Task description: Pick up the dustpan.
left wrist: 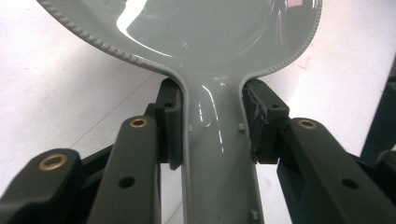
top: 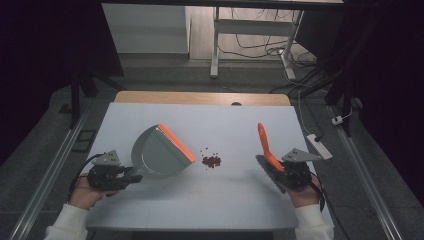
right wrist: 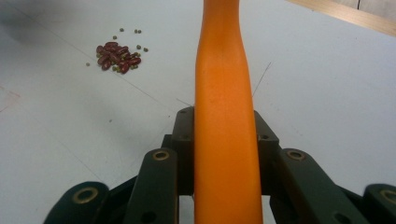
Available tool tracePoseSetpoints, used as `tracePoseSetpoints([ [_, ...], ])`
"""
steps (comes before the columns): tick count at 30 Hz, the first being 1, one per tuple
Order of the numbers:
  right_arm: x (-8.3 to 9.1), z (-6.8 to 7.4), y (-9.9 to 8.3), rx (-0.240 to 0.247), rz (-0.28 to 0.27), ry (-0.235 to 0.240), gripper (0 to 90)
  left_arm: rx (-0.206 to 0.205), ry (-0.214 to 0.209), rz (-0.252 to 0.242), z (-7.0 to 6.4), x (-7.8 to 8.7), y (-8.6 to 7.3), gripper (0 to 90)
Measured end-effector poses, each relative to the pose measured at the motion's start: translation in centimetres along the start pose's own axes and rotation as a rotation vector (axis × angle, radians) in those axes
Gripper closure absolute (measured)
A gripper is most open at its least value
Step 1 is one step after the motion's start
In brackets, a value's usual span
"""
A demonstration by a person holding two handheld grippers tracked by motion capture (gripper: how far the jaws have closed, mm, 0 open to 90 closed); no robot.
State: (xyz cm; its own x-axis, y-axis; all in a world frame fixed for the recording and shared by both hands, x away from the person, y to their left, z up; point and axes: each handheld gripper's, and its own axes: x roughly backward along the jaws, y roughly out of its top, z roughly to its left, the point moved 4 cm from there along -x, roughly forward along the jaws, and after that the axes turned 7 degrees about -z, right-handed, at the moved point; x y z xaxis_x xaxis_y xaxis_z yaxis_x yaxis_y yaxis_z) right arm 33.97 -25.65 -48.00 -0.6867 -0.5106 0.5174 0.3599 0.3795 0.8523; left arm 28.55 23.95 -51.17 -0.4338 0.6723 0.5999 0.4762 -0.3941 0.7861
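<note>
A grey dustpan (top: 159,154) with an orange lip lies on the white table, left of centre. My left gripper (top: 131,176) is shut on its handle; in the left gripper view the grey dustpan handle (left wrist: 217,140) sits squeezed between the two black pads (left wrist: 170,123). A small pile of dark red beans (top: 211,161) with a few loose green ones lies just right of the dustpan's lip, and it appears as the bean pile (right wrist: 119,57) in the right gripper view. My right gripper (top: 280,172) is shut on a brush's orange handle (right wrist: 225,112); the brush (top: 266,150) points away, dark bristles near my hand.
The white table surface (top: 200,200) ends at a wooden strip (top: 200,97) along the far edge. A white power strip (top: 320,146) lies at the table's right edge. Beyond the table stand a desk frame (top: 215,45) and floor cables.
</note>
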Motion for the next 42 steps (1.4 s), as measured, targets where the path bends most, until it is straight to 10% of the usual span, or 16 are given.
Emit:
tracePoseSetpoints([
  [19,-2.4,1.6,3.2,0.049,-0.019,0.038,70.3,-0.021,-0.027,0.049,0.3,-0.6,2.5,61.7],
  [42,-6.8,1.4,7.4,0.022,-0.082,0.059,70.3,-0.077,-0.133,0.144,-1.2,-2.8,1.5,61.7],
])
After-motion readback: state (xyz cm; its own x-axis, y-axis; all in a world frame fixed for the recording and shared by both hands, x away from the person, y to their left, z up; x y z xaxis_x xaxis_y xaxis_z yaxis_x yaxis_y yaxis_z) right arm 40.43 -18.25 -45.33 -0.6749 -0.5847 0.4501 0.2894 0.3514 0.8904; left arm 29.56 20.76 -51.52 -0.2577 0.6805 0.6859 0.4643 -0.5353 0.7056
